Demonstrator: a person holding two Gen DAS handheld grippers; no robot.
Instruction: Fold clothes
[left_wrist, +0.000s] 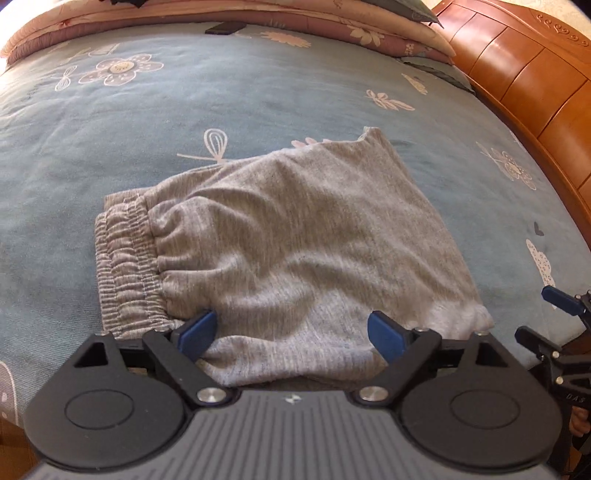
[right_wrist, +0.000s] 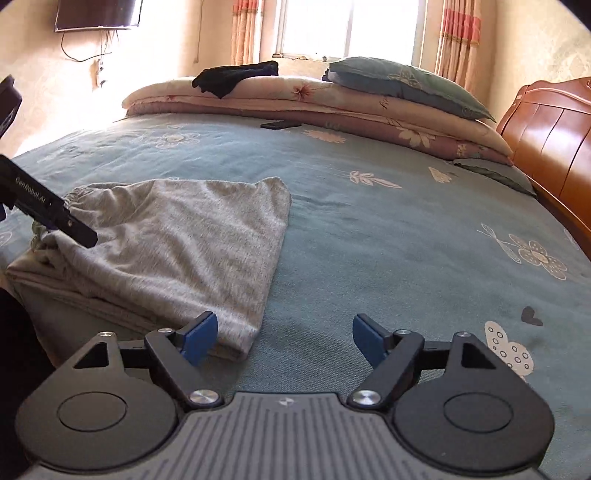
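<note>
- Holding my left gripper (left_wrist: 291, 332) spread wide over the near edge of the grey shorts (left_wrist: 280, 240), pinching nothing.
- My right gripper (right_wrist: 284, 338) is spread too, its left pad at the shorts' corner.
- Shorts lie folded on the blue floral bedspread (right_wrist: 406, 229), quilts (right_wrist: 295, 99) stacked beyond.

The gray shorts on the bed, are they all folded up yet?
Nearly, it seems. The gray shorts already lie doubled over on the blue bedspread, layered edges showing at the near side. Nothing is held now: the left gripper is open over the shorts' near edge, and the right gripper is open beside their corner. Possibly one more fold or some smoothing remains; I can't tell.
</note>
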